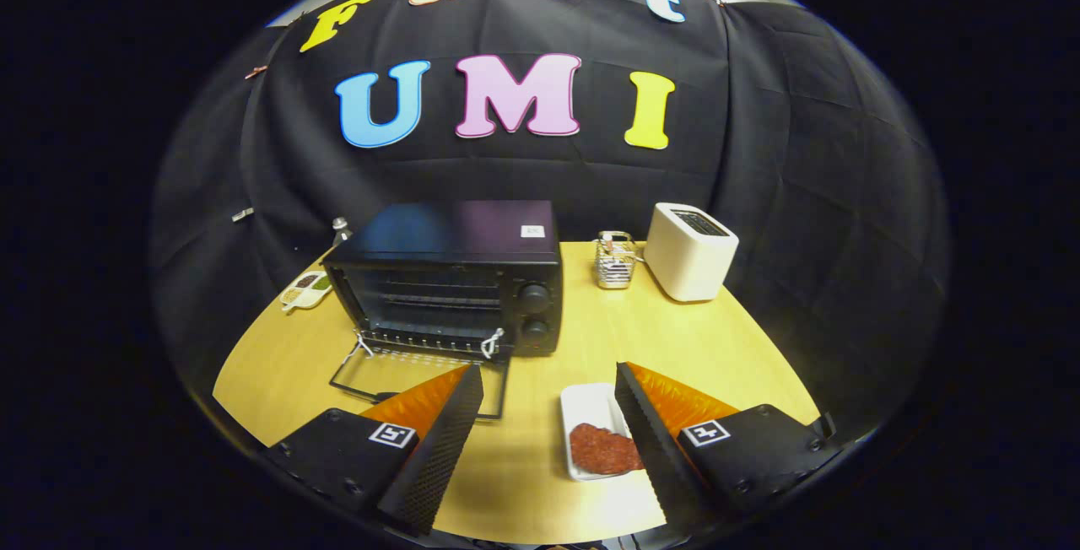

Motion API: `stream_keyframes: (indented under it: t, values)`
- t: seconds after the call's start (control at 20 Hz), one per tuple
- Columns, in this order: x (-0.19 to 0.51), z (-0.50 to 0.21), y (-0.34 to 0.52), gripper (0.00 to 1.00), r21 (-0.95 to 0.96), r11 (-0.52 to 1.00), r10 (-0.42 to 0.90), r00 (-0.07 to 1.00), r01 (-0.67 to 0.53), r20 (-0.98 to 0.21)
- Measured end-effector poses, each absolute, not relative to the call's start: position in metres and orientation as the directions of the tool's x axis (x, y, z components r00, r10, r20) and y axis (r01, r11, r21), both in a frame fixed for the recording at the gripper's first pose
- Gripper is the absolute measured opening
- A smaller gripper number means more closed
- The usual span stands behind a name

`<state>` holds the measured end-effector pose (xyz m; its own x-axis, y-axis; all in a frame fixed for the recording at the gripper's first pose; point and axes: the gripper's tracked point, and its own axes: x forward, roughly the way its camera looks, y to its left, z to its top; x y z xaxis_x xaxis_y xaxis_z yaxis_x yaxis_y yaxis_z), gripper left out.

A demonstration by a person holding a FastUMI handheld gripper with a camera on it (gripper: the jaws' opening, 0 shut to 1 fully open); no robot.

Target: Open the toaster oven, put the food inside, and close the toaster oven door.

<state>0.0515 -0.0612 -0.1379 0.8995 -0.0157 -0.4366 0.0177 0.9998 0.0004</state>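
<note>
The gripper (548, 423) was held wide open and empty above the counter (675, 347), the toaster oven (456, 280) door lowered, while the food (601, 447), judged soft and light, lay in a white dish (586, 402) before the oven, best gripped by its edges.

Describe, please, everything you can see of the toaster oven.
The toaster oven is a black, boxy metal-looking appliance standing upright on the wooden table, beyond the open gripper. Its glass door hangs folded down, showing wire racks inside. Two round knobs sit stacked at its right; a small white sticker marks the top.
</note>
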Motion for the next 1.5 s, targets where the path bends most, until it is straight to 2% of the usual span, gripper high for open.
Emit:
stream_keyframes:
  t: [0.5, 0.7, 0.9, 1.0, 1.05, 1.15, 1.2, 1.25, 1.3, 1.35, 1.5]
  values:
    - [0.049, -0.215, -0.134, 0.99, 0.178, 0.984, 0.134, 0.741, -0.02, -0.658]
    - [0.034, -0.252, -0.137, 0.99, 0.26, 0.965, 0.226, 0.637, -0.042, -0.737]
    - [0.026, -0.275, -0.134, 0.97, 0.34, 0.938, 0.316, 0.558, -0.064, -0.767]
    - [0.022, -0.282, -0.133, 0.91, 0.381, 0.922, 0.359, 0.526, -0.071, -0.771]
    - [0.017, -0.289, -0.134, 0.86, 0.398, 0.916, 0.372, 0.494, -0.056, -0.786]
    - [0.013, -0.293, -0.132, 0.82, 0.465, 0.885, 0.419, 0.46, -0.014, -0.783]
    - [0.016, -0.296, -0.13, 0.75, 0.491, 0.871, 0.438, 0.449, 0.003, -0.779]
    - [0.014, -0.297, -0.129, 0.61, 0.512, 0.859, 0.457, 0.435, 0.01, -0.776]
    - [0.013, -0.3, -0.129, 0.56, 0.52, 0.854, 0.466, 0.425, 0.013, -0.776]
    - [0.013, -0.301, -0.13, 0.43, 0.521, 0.853, 0.468, 0.414, 0.019, -0.781]
    - [0.013, -0.3, -0.127, 0.27, 0.554, 0.832, 0.507, 0.383, 0.015, -0.772]
